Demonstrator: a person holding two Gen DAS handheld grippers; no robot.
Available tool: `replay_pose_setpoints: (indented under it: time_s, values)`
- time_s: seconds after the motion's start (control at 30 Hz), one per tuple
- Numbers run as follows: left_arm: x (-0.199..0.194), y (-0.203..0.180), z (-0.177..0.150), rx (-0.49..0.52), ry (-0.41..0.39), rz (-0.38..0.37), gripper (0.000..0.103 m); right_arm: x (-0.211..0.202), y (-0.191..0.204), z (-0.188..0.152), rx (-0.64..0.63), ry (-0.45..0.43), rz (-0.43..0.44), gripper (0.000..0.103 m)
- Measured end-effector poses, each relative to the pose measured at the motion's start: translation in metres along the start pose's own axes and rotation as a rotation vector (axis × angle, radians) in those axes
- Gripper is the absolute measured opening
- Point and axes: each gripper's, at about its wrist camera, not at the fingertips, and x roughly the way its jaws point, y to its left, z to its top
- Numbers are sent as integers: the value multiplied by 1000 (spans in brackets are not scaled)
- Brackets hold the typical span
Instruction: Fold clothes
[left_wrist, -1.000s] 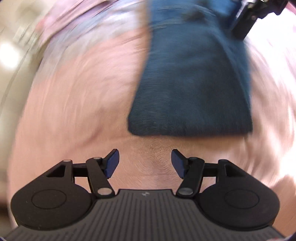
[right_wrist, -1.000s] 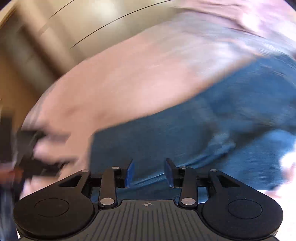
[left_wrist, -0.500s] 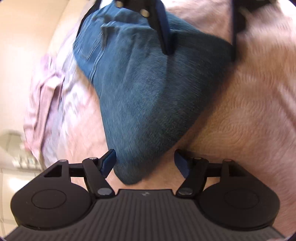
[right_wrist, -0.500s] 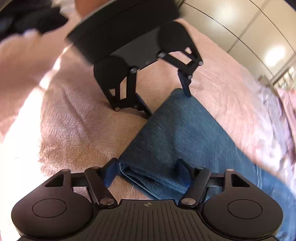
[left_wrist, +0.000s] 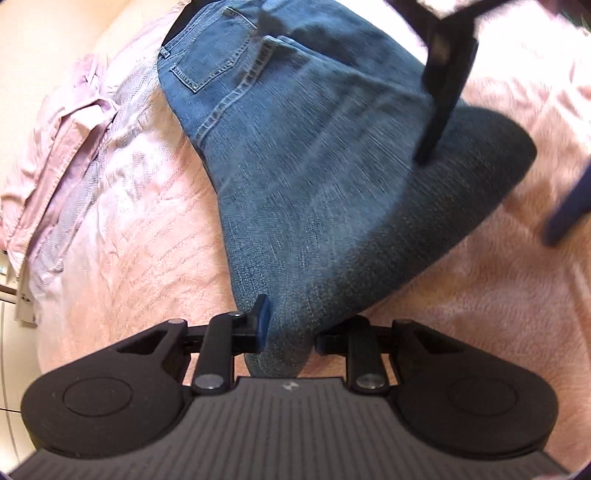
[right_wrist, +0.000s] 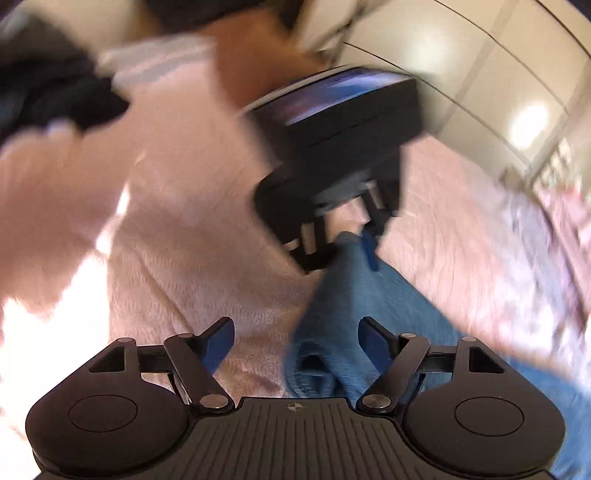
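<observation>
Blue jeans (left_wrist: 314, 177) lie on a pink bed cover, waistband and back pocket far from me, leg hem near. My left gripper (left_wrist: 286, 328) is shut on a corner of the jeans' hem; the right finger is hidden by the cloth. My right gripper (right_wrist: 295, 339) is open, with the other hem corner of the jeans (right_wrist: 354, 317) lying between its fingers. In the right wrist view the left gripper (right_wrist: 351, 236) shows blurred, pinching the far corner. In the left wrist view the right gripper's fingers (left_wrist: 439, 107) stand over the jeans at upper right.
A crumpled pink shirt (left_wrist: 70, 136) lies at the left of the pink bed cover (left_wrist: 480, 302). Pale wardrobe doors (right_wrist: 498, 85) stand behind the bed. A dark garment (right_wrist: 48, 96) lies at the far left in the right wrist view.
My left gripper has closed on the hem corner, which it had moved up to. My right gripper has stayed open at the other corner and the hem has bunched up.
</observation>
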Motion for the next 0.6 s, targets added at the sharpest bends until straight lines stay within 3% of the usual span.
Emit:
replay_pose_setpoints:
  time_s: [0.07, 0.17, 0.23, 0.27, 0.3, 0.37, 0.47, 0.6]
  values:
    - [-1, 2, 2, 13, 6, -7, 19, 15, 4, -5, -79, 57, -73, 76]
    - [-6, -1, 2, 12, 14, -2, 18, 30, -20, -19, -56, 120, -141, 76]
    - [-10, -2, 2, -7, 19, 3, 17, 24, -32, -19, -28, 117, -117, 61]
    - [-13, -1, 3, -21, 24, 6, 17, 20, -37, -19, -14, 114, -103, 37]
    - [-18, 0, 3, -36, 27, 12, 16, 17, -43, -19, 0, 111, -89, 23]
    - [-33, -1, 4, -65, 29, 21, 16, 10, -54, -18, 28, 105, -60, 15]
    - [-66, -9, 2, -103, 38, 16, 15, -8, -66, -12, 60, 90, -18, 14]
    - [-130, -36, 1, -129, 92, -30, 15, -55, -52, 12, 103, 56, 77, 14]
